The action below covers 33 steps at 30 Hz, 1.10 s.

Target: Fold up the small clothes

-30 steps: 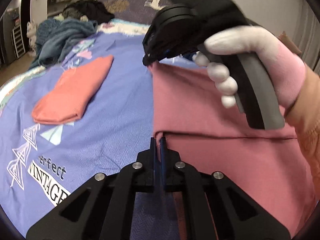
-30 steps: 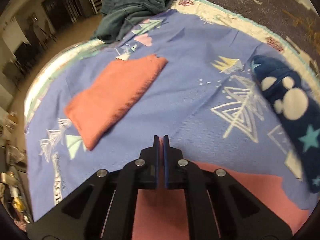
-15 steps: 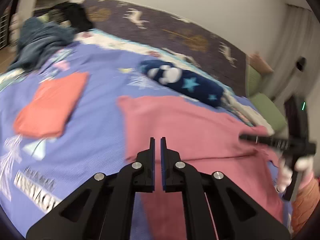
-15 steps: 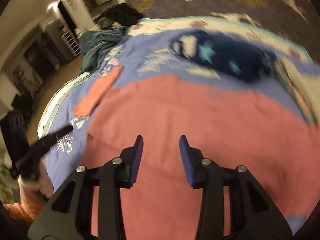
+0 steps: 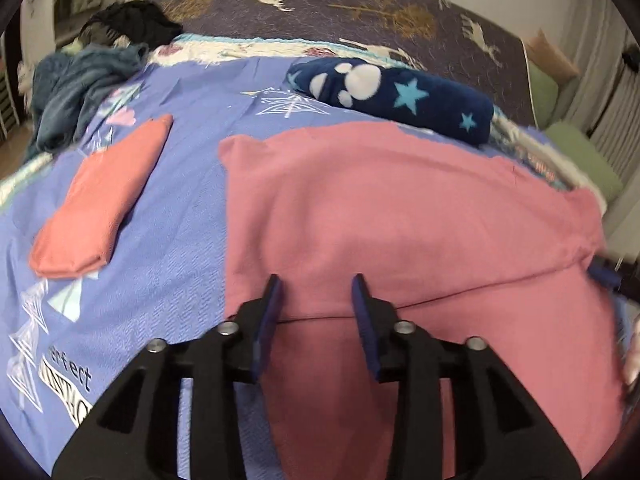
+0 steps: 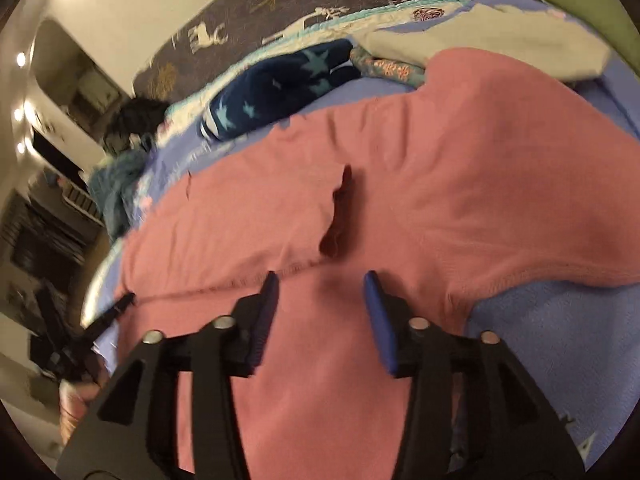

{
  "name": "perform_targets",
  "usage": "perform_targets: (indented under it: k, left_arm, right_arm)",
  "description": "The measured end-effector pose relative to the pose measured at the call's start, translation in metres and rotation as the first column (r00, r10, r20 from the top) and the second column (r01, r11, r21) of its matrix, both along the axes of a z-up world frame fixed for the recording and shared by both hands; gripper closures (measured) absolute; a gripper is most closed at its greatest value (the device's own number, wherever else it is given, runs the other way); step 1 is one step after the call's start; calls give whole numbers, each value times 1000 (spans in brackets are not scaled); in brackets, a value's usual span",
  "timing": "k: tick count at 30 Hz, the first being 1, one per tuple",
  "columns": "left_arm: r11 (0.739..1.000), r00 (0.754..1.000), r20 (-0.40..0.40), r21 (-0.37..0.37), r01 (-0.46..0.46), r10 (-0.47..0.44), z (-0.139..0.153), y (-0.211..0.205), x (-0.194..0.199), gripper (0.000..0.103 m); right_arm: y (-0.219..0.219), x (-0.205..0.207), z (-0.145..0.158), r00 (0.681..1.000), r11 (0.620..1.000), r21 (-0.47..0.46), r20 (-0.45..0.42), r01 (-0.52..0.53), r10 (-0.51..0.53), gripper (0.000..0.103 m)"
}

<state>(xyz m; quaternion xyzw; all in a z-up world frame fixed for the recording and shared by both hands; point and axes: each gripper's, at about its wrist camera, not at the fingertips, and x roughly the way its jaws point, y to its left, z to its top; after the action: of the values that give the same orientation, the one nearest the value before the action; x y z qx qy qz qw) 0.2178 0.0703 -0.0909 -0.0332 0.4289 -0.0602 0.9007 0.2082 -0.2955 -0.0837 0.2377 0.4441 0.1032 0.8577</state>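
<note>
A pink garment (image 5: 400, 208) lies spread on the blue bedspread (image 5: 184, 208), folded once so an upper layer ends at a seam across its middle; it also shows in the right wrist view (image 6: 440, 184). My left gripper (image 5: 316, 286) is open and empty, just above the seam near the garment's left edge. My right gripper (image 6: 320, 282) is open and empty above the folded edge near the neck opening (image 6: 338, 216). The right gripper's tip shows in the left wrist view (image 5: 604, 274), and the left gripper shows in the right wrist view (image 6: 100, 324).
A folded salmon cloth (image 5: 104, 196) lies to the left on the bedspread. A navy starred fleece roll (image 5: 392, 96) lies behind the garment. A teal blanket heap (image 5: 76, 92) and dark clothes (image 5: 132, 28) are at the far left. Cream fabric (image 6: 500, 40) and green cushions (image 5: 580, 152) are at the right.
Both grippers let go of the garment's corners and opened. They pulled back from the far side to the near seam, leaving the garment folded flat.
</note>
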Motion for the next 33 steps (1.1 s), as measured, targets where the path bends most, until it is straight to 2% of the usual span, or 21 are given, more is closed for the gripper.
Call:
perform_targets:
  k: [2,3,4,5,7,9,11,12,13,14,15,17,18,20,22,24,26,29,31,33]
  left_arm:
    - [999,1000,-5,46,-4,4,2,-8,1,58]
    - [998,1000,-5,59,-7,7,4,-9,-3,57]
    - [997,1000,-6,73,-8,8,4,-10,-3,56]
    - [997,1000,-5,75,-10,10,4,-10,-3,55]
    - [998,1000,-6,64,-16,17,3,-7,-3,53]
    - [999,1000,-5,50,-19,19,3,-4,-4,53]
    - [998,1000,-5,61,-21,22,3,-7,-4,52]
    - [997,1000,-3,72,-22,23,3,-8,-4,52]
    - [996,1000,0,84,-25,25,3,-10,-5,52]
    - [996,1000,4,87,-27,26,3,-10,-5,51]
    - [996,1000,5,84,-27,27,3,-10,-6,51]
    - [998,999,4,58,-33,33,5,-6,-7,52]
    - [998,999,2,52,-38,37,7,-5,-8,52]
    - [998,999,-3,28,-48,49,13,-8,-11,52]
    - [999,1000,13,-43,-7,7,22,-20,-15,52]
    - [997,996,46,-40,72,-70,32,-49,-18,52]
    - [989,987,62,-21,148,-147,36,-78,-17,52]
    - [972,970,64,-12,235,-234,33,-120,-13,52]
    - [966,966,31,-32,258,-257,19,-137,-6,51]
    - [969,969,-4,-28,247,-247,4,-146,0,46]
  right_arm:
    - [9,23,-4,998,998,15,-9,-64,64,29]
    - [16,31,-6,997,997,-17,-15,-74,74,33]
    - [25,35,-3,996,994,-62,-12,-88,87,47]
    - [36,38,3,990,986,-95,-11,-138,137,100]
    - [41,31,24,989,983,-118,27,-140,144,99]
    - [32,21,45,995,981,-182,69,-64,78,99]
    - [15,19,40,999,952,-304,20,44,-40,99]
    - [7,21,31,998,940,-336,-17,56,-65,92]
    - [-5,21,20,993,939,-339,-69,62,-91,90]
    - [-24,13,6,988,965,-252,-111,79,-110,90]
    - [-39,4,-1,988,983,-162,-114,87,-106,91]
    - [-66,-25,-2,992,993,-56,-66,103,-107,92]
    - [-77,-40,0,990,990,-59,-46,128,-131,91]
    - [-100,-72,5,983,981,-50,7,186,-186,80]
    - [-128,-99,6,967,966,-32,27,255,-254,75]
    - [-159,-120,2,935,935,-19,18,355,-355,68]
    - [-195,-137,-8,882,882,30,-22,471,-470,62]
    - [-241,-162,-29,796,772,197,-109,605,-596,59]
    - [-264,-173,-48,757,684,344,-150,643,-636,58]
    - [-281,-178,-60,730,611,438,-180,659,-659,58]
